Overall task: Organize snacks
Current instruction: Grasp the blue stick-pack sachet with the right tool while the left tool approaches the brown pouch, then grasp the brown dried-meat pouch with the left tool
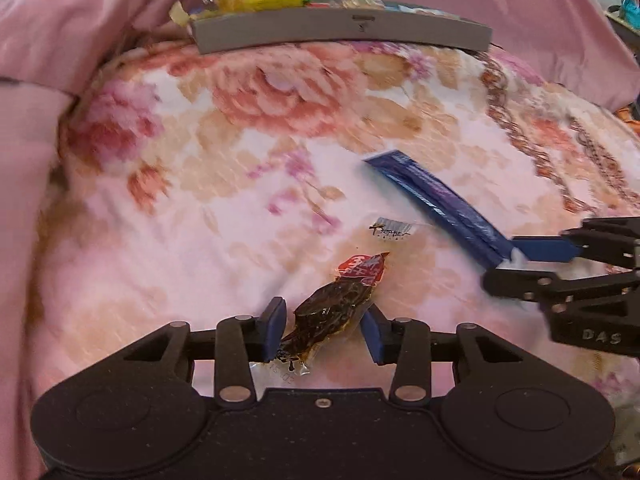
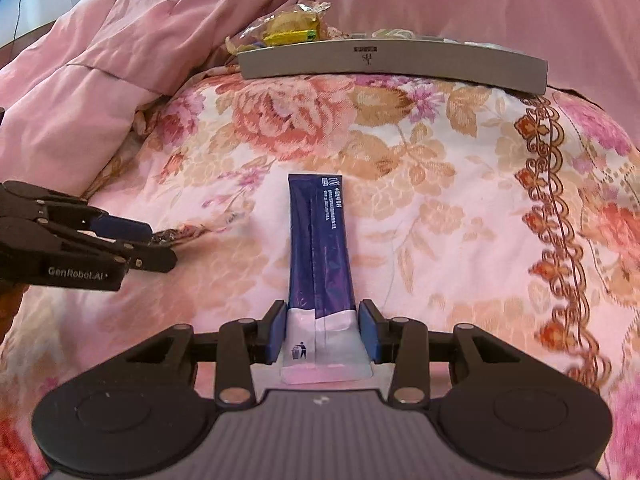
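left tool clenched on soft brown snack pouch – slippery film, best pinched mid-body | right tool clenched on blue stick sachet at its white end – light, limp | both held above floral bed cover, short of grey tray

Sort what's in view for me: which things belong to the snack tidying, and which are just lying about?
Job:
- brown snack packet, in the left tool
- blue stick sachet, in the right tool
- grey tray with the yellow-wrapped snacks

Just there:
- floral blanket
- pink quilt
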Available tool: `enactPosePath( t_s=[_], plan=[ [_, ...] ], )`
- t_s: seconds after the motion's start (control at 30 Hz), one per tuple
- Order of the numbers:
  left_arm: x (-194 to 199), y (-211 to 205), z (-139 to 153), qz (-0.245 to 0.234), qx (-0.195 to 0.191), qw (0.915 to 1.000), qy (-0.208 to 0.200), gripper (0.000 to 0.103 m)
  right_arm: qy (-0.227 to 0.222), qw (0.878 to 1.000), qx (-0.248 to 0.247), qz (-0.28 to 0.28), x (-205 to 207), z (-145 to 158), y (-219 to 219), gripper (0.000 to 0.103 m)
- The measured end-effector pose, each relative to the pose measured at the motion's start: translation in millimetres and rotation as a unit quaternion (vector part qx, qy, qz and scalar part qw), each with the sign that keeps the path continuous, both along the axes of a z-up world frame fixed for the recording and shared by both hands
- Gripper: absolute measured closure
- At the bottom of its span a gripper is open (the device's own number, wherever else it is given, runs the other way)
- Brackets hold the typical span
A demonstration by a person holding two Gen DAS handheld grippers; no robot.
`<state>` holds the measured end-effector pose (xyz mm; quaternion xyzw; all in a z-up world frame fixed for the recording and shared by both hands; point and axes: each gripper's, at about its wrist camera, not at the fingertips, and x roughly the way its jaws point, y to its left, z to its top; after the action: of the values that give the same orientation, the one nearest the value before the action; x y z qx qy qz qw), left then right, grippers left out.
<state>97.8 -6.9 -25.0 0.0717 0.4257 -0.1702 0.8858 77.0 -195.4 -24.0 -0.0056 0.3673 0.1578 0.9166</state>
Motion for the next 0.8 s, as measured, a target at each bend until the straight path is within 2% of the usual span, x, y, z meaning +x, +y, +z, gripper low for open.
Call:
enactPosePath(
  t_s=[0.1,0.13,0.23,0.3,0.43,0.53,0.6,0.67,0.73,0.8],
  plan=[
    [-4.3,-0.7,-2.4,-0.017,0.014,0.9996,-0.02,0.048,0.001,1.0,-0.01,0.007,-8.1,1.1,4.3,0.058],
    [-4.1,0.9,-2.9,-0.022,0.013,0.9994,-0.024,0.041,0.002,1.0,-0.013,0.008,-9.0,0.8,5.3,0.056],
    [-2.3,6.4,-1.4,-0.047,-0.005,0.9982,-0.036,0.021,0.002,1.0,-0.016,0.006,-10.2,0.0,6.5,0.053],
    [-2.5,7.8,-0.6,-0.066,-0.01,0.9962,-0.055,0.016,-0.001,1.0,-0.017,0.003,-10.3,0.2,7.1,0.048],
    [2.0,5.8,-7.4,-0.097,0.013,0.9933,-0.061,0.015,-0.011,1.0,-0.026,-0.002,-7.7,-0.2,9.8,0.04],
    [3.4,7.3,-11.3,-0.105,0.014,0.9927,-0.058,0.02,-0.016,0.999,-0.035,-0.003,-3.2,-1.4,15.0,0.037],
    [2.1,6.0,-11.2,-0.117,0.017,0.9912,-0.059,0.028,-0.022,0.999,-0.043,-0.002,0.6,-1.7,18.9,0.034],
    [0.6,4.4,-11.3,-0.133,0.012,0.9898,-0.051,0.044,-0.025,0.999,-0.046,-0.002,5.1,-1.8,21.4,0.033],
    [-0.2,3.9,-11.3,-0.134,0.007,0.9901,-0.042,0.045,-0.022,0.999,-0.04,-0.004,8.0,-2.2,21.7,0.033],
    [1.6,4.7,-10.2,-0.119,-0.005,0.9926,-0.025,0.046,-0.016,0.999,-0.03,-0.005,9.1,-3.9,21.2,0.039]
  ],
)
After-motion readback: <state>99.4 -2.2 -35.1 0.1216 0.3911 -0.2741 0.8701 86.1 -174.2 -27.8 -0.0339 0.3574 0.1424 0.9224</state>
